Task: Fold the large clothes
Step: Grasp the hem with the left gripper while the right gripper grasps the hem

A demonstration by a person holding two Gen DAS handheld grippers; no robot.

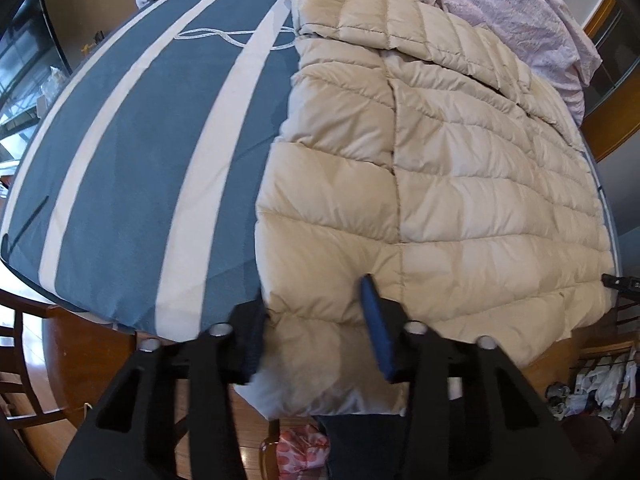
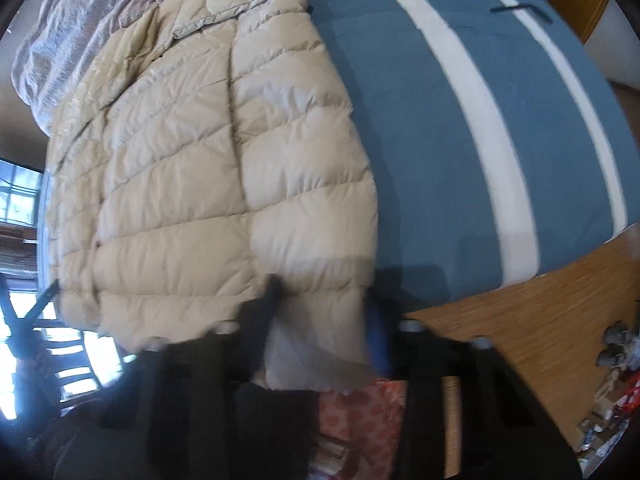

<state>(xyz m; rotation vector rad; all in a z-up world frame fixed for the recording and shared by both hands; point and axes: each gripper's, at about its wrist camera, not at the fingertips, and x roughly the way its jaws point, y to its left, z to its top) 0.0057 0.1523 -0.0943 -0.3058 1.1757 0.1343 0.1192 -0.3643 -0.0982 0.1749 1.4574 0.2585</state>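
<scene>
A beige quilted down jacket (image 1: 400,160) lies flat on a bed covered in blue with white stripes (image 1: 140,160), its hem hanging over the near edge. My left gripper (image 1: 316,312) points steeply down and is shut on the hem at the jacket's left near corner, with padded fabric bunched between its fingers (image 1: 374,312). In the right wrist view the jacket (image 2: 200,160) fills the left half. My right gripper (image 2: 322,308) is shut on the hem at the right near corner, next to the striped bed cover (image 2: 460,140).
A crumpled lilac quilt (image 1: 520,8) lies at the bed's far end, touching the jacket's top. A white cord (image 1: 232,36) lies on the cover. Below the bed edge are wooden floor (image 2: 520,320), a red-patterned item (image 2: 360,412), a chair (image 1: 20,360) and floor clutter (image 2: 616,352).
</scene>
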